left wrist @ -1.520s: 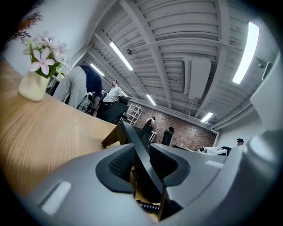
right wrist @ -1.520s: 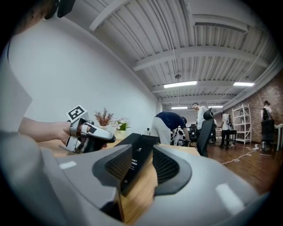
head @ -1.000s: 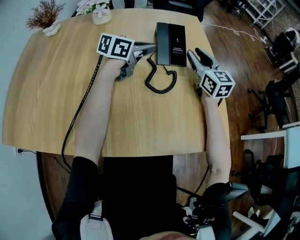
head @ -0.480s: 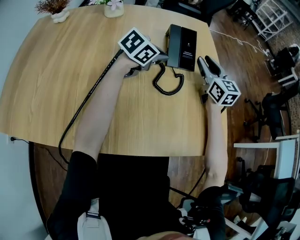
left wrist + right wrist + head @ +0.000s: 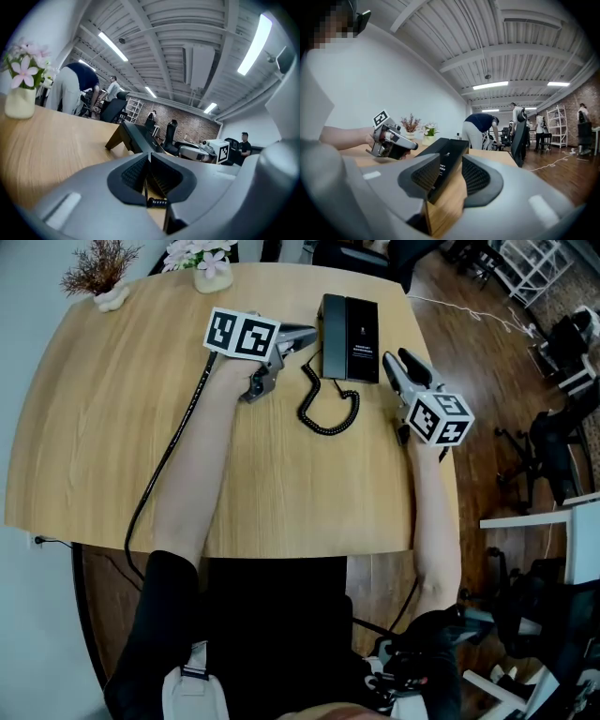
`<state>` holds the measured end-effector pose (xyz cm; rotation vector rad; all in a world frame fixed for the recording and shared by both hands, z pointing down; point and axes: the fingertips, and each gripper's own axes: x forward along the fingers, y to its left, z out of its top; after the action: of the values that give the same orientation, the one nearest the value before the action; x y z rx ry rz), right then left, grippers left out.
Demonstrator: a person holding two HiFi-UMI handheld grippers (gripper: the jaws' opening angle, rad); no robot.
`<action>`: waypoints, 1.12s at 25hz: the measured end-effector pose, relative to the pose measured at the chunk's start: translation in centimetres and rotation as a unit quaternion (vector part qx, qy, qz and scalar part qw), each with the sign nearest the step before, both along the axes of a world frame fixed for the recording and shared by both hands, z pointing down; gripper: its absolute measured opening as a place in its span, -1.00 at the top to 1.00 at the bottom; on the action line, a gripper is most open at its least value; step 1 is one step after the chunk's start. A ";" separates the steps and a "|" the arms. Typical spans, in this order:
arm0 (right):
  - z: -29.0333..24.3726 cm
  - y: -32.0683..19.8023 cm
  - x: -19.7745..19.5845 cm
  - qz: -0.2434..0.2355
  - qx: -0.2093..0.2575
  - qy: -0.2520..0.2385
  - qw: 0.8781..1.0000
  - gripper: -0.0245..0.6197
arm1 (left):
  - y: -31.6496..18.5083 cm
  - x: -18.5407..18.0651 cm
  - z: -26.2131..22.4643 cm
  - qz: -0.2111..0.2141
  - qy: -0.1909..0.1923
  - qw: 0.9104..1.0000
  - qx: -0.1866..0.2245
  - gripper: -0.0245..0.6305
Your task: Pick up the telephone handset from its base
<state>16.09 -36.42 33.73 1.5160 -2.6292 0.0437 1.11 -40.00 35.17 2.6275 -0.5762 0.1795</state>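
A black telephone (image 5: pixel 359 326) lies at the far middle of the round wooden table (image 5: pixel 112 427). Its handset (image 5: pixel 330 322) rests on the left side of the base. A coiled black cord (image 5: pixel 328 409) loops toward me from it. My left gripper (image 5: pixel 307 332) is just left of the handset, shut, with nothing between its pads (image 5: pixel 136 171). My right gripper (image 5: pixel 392 360) hovers just right of the phone, open. In the right gripper view the telephone (image 5: pixel 446 157) shows through the gap between the jaws, and the left gripper (image 5: pixel 414 146) is beyond it.
A vase of pink flowers (image 5: pixel 206 263) and a pot of dried stems (image 5: pixel 94 282) stand at the table's far left. A black cable (image 5: pixel 169 456) trails from the left gripper along my arm. Office chairs (image 5: pixel 553 437) stand on the floor to the right. People stand in the background (image 5: pixel 480 126).
My left gripper swung right, close against the phone and cord, then came back to the phone's left edge. The right gripper has stayed in place. The head view itself shifted.
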 end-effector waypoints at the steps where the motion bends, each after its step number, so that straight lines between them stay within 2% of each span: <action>1: -0.1 0.0 -0.1 0.000 0.001 0.001 1.000 0.49 | -0.4 0.3 0.1 -0.004 0.011 1.000 -0.015 0.84; 3: -0.1 0.1 -0.3 -0.002 0.003 0.003 1.000 0.49 | -1.3 0.7 0.3 -0.011 0.033 0.998 -0.050 0.64; 4: -0.1 0.1 -0.4 -0.002 0.003 0.004 1.000 0.49 | -1.8 0.9 0.4 -0.015 0.039 0.997 -0.066 0.44; 6: -0.1 0.1 -0.4 -0.003 0.004 0.004 1.000 0.49 | -2.6 1.3 0.5 -0.023 0.042 0.995 -0.089 0.21; 7: -0.1 0.1 -0.4 -0.003 0.004 0.004 1.000 0.49 | -3.0 1.4 0.6 -0.026 0.042 0.994 -0.099 0.16; 13: -0.3 0.3 -0.7 -0.008 0.008 0.008 1.000 0.49 | -3.9 3.1 1.2 -0.007 0.057 0.987 -0.153 0.15; 18: -0.4 0.3 -1.0 -0.012 0.011 0.011 1.000 0.49 | -4.1 2.5 1.8 -0.010 0.030 0.987 -0.157 0.37; 20: -0.5 0.3 -1.0 -0.013 0.011 0.011 1.000 0.49 | -4.2 2.4 2.0 -0.019 0.013 0.988 -0.153 0.38; 21: -0.6 0.3 -1.0 -0.013 0.012 0.011 1.000 0.49 | -4.3 2.3 2.1 -0.026 0.004 0.988 -0.150 0.35; 23: -0.6 0.4 -1.1 -0.013 0.011 0.012 1.000 0.49 | -4.5 2.2 2.4 -0.041 -0.017 0.988 -0.147 0.11; 24: -0.6 0.4 -1.1 -0.014 0.012 0.012 1.000 0.49 | -4.6 2.1 2.5 -0.046 -0.023 0.988 -0.149 0.09; 26: -0.7 0.4 -1.2 -0.016 0.013 0.012 1.000 0.49 | -4.6 2.1 2.5 -0.050 -0.026 0.986 -0.156 -0.15; 28: -0.8 0.4 -1.2 -0.018 0.014 0.013 1.000 0.49 | -4.3 2.4 2.6 -0.039 -0.029 0.986 -0.161 -0.15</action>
<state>14.84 -36.02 32.91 1.4673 -2.6476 -0.0161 3.49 -44.27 37.75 2.2904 -0.6122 0.2982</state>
